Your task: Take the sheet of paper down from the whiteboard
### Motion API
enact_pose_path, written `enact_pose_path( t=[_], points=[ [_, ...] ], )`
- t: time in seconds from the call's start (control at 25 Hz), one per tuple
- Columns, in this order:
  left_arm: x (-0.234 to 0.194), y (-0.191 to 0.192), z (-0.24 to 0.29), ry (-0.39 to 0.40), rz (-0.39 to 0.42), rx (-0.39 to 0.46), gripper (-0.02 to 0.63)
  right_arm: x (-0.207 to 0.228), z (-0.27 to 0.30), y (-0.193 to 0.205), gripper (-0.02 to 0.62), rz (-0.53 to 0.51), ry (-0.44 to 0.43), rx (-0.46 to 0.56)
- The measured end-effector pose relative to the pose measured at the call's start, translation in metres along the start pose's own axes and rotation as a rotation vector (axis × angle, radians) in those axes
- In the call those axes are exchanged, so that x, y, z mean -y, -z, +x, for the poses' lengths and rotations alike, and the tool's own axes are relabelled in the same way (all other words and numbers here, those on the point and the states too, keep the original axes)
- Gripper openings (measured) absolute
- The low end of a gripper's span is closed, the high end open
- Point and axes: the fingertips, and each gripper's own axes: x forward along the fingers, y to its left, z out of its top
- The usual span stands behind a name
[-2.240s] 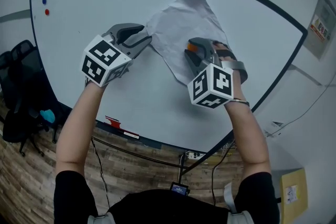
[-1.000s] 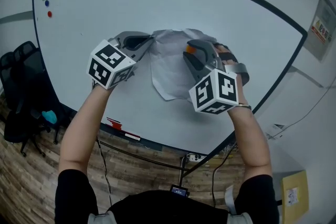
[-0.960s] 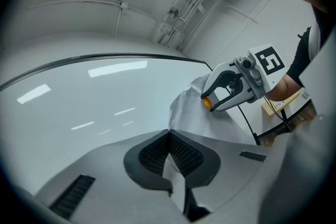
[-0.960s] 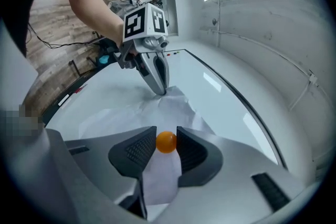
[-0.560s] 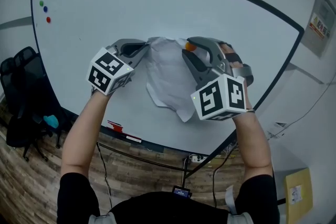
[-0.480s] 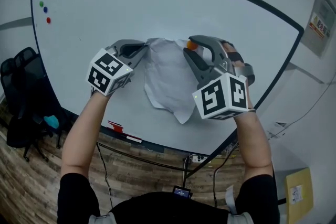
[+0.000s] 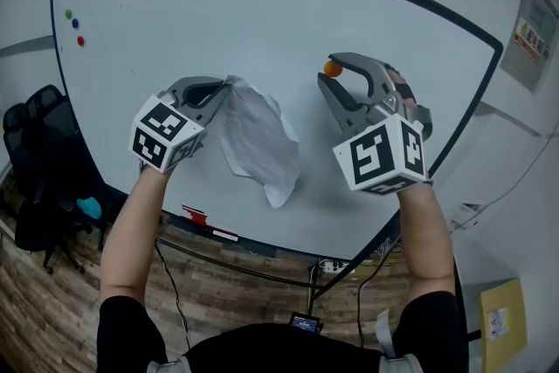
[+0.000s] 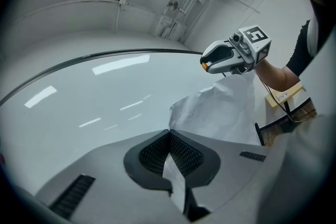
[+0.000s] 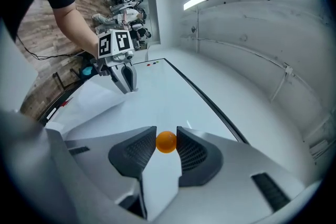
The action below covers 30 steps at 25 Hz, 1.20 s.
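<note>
- The sheet of paper (image 7: 258, 144) is thin, white and creased. It hangs limp at frame centre before the glossy whiteboard (image 7: 175, 22).
- The left gripper (image 7: 229, 85) has its ribbed dark jaws pinched together on the sheet's upper corner.
- The right gripper (image 7: 333, 72), right of centre, clamps a small smooth orange ball (image 9: 167, 142) and is apart from the sheet.

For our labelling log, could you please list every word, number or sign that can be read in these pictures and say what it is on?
No text can be read here.
The wall notice: red and dark print, too small to read.
The label on the yellow package: too small to read.
The whiteboard and the sheet of paper: no writing visible.
The marker cubes: black square patterns only, no letters.
</note>
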Motion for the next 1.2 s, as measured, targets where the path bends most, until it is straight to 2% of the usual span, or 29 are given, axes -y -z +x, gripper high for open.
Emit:
enact_pose_path(
  t=[0.76, 1.2],
  points=[
    [0.012, -0.013, -0.042, -0.008, 0.024, 0.069, 0.012, -0.030, 0.033, 0.044, 0.127, 0.010, -0.071, -0.109],
    [0.022, -0.010, -0.040, 0.013, 0.023, 0.076, 0.012, -0.033, 0.040, 0.049, 0.127, -0.008, -0.054, -0.124]
  ],
)
